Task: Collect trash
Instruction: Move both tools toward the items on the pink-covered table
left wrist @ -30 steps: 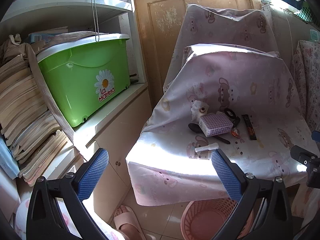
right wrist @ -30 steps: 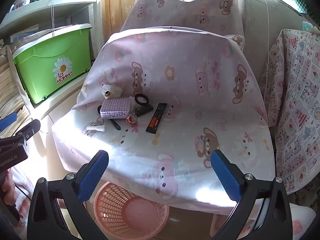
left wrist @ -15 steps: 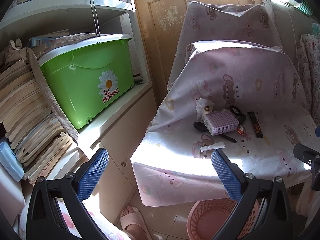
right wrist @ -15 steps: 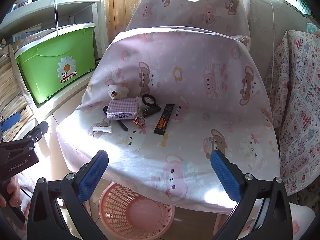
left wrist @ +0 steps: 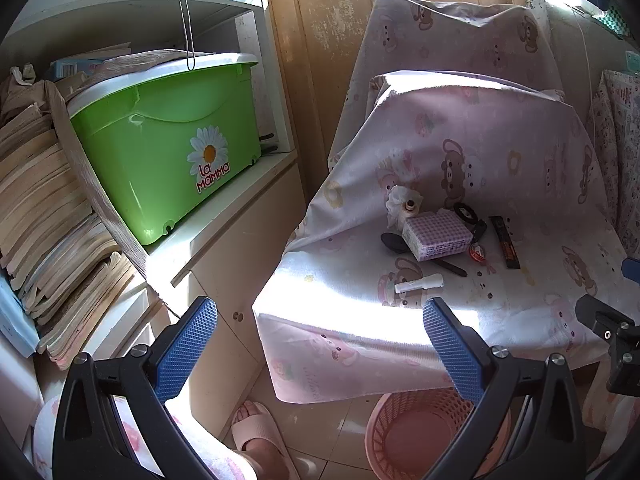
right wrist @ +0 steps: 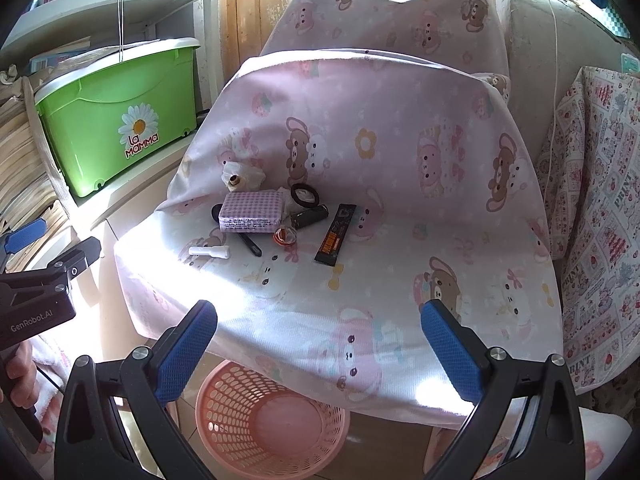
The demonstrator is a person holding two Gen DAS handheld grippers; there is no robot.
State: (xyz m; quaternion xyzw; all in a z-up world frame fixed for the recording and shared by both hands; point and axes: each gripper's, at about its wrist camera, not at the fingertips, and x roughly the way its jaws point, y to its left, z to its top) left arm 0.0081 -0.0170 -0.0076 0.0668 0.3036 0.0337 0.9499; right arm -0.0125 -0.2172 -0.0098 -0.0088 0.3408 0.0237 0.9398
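Observation:
A pink cloth-covered seat [right wrist: 400, 280] holds small items: a crumpled white tissue [right wrist: 242, 174], a checked purple tissue pack [right wrist: 252, 212], a black spoon [right wrist: 240, 236], a white tube [right wrist: 210, 252], a black hair band [right wrist: 305, 195], a dark cylinder [right wrist: 309, 216], a small orange wrapper [right wrist: 285, 236] and a black snack wrapper [right wrist: 336, 234]. A pink mesh basket [right wrist: 268, 420] stands on the floor in front. My right gripper [right wrist: 318, 354] is open and empty, above the seat's front edge. My left gripper [left wrist: 318, 354] is open and empty, left of the seat; the pack [left wrist: 436, 236] and basket [left wrist: 424, 436] show there too.
A white shelf unit [left wrist: 224, 216] on the left carries a green "La Mamma" box [left wrist: 168, 160] and stacks of paper [left wrist: 44, 216]. A wooden door [left wrist: 328, 60] stands behind the seat. A patterned cloth [right wrist: 600, 208] hangs at right. A slippered foot [left wrist: 256, 436] is on the floor.
Both grippers have drawn back and shifted slightly left, so the seat and items sit a little further right in view. Both stay open; nothing on the seat has moved.

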